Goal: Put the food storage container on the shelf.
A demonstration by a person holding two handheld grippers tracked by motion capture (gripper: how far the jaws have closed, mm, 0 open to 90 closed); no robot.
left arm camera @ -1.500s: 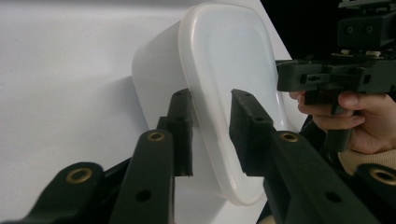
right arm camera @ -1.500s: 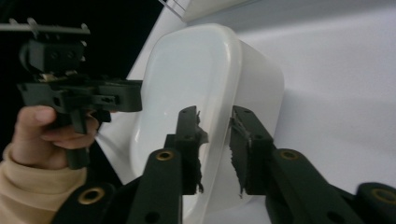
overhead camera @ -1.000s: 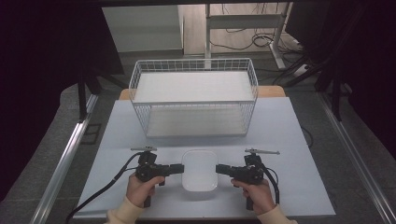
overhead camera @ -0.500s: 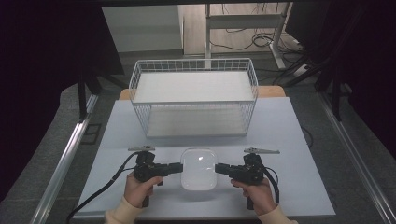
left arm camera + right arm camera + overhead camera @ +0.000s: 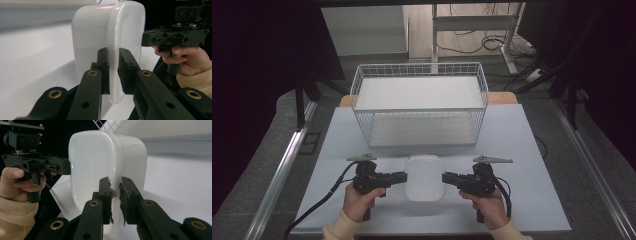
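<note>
A white, translucent plastic container (image 5: 424, 177) with rounded corners and a flat lid with a protruding rim is held just above the near middle of the table (image 5: 532, 150); a faint shadow is cast on the surface beneath it. Its left rim is pinched by the left gripper (image 5: 404, 176), whose jaws are nearly closed on the thin lip of the lid (image 5: 113, 72). The right rim (image 5: 115, 195) is clamped in the same way by the right gripper (image 5: 444, 177), its jaws drawn tight. No writing or label can be read on the container. Beyond it, toward the far side, a white wire basket (image 5: 419, 107) is seen, well apart. Cables (image 5: 319, 205) trail from the grippers toward the near edge.
</note>
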